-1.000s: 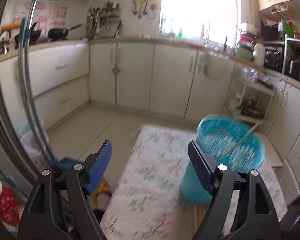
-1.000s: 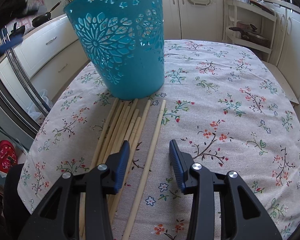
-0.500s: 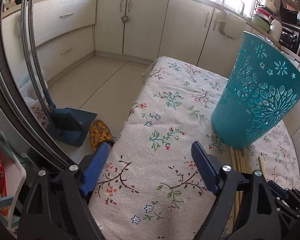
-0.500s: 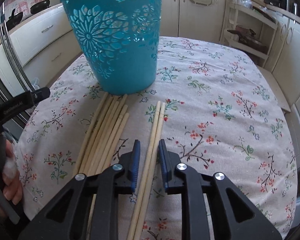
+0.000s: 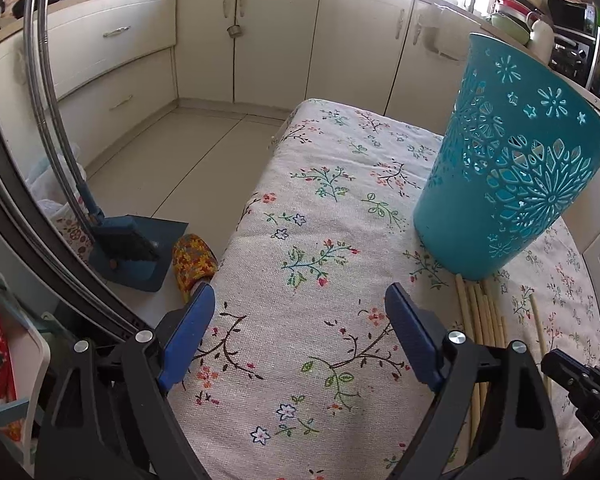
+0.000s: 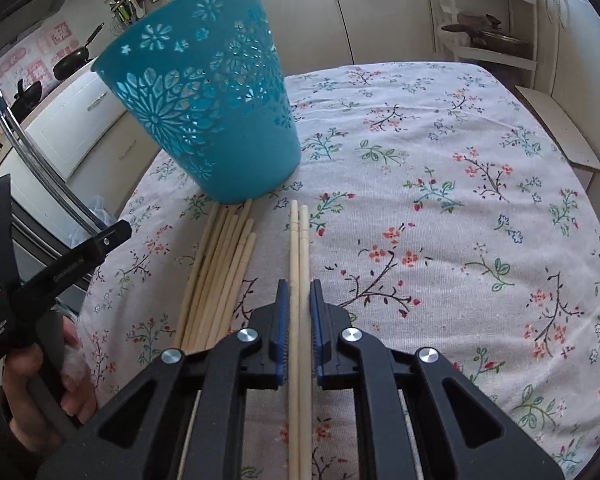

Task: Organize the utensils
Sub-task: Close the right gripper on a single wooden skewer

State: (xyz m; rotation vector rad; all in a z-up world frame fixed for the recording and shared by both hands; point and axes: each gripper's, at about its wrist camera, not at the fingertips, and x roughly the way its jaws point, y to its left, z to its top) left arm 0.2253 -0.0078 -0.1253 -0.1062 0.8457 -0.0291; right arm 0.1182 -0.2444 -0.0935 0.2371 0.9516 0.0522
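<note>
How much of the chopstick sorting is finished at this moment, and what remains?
Done: nothing shows inside the teal basket. In hand: the right claw has closed around one pair of chopsticks, still lying on the tablecloth. Left: lift that pair in, then the loose bundle beside it. The left claw is open and idle.

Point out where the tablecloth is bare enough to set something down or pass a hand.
The tablecloth lies bare right of the chopstick pair in the right gripper, out to the far edge. Another bare strip runs left of the teal basket, ahead of the open left gripper. It is crowded at the basket's foot, where the chopstick bundle lies.
</note>
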